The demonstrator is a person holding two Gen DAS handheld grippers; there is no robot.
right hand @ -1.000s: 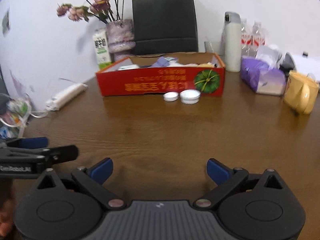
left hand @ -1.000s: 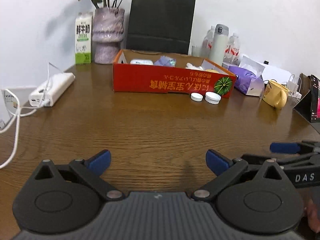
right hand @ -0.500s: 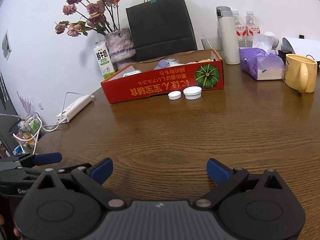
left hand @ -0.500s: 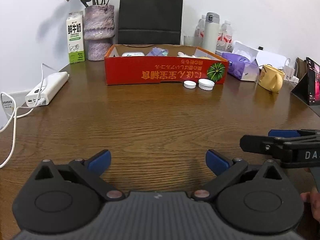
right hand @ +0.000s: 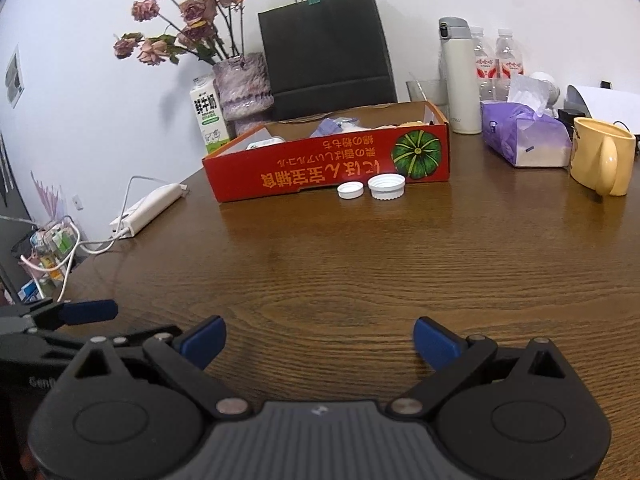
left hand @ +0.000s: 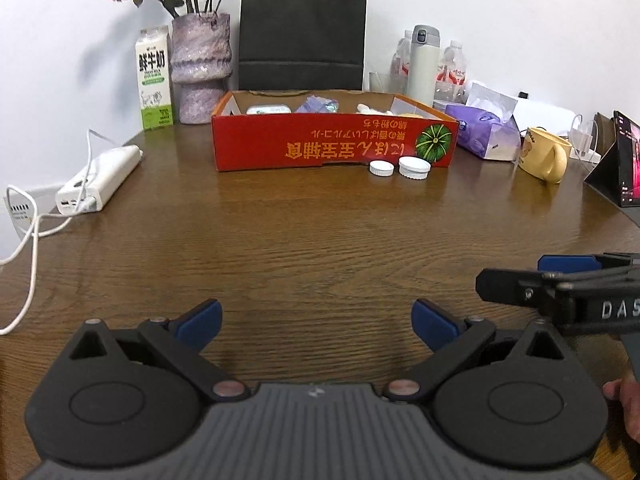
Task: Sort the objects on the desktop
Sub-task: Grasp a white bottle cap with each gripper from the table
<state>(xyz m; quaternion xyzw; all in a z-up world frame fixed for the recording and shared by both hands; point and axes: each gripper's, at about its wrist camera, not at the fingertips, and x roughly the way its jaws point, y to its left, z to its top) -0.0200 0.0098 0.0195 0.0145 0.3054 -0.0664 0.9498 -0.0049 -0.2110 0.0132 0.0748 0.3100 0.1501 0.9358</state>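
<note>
Ribbed round caps (right hand: pixel 386 186), grained wood table (right hand: pixel 360 272)

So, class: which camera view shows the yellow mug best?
The right wrist view: the yellow mug sits large and sharp there, its handle facing the camera and its rim clear. The left wrist view shows the same mug smaller, farther off beside the tissue pack.

Two white caps (left hand: pixel 400 168) beside red box (left hand: pixel 332 148)
</note>
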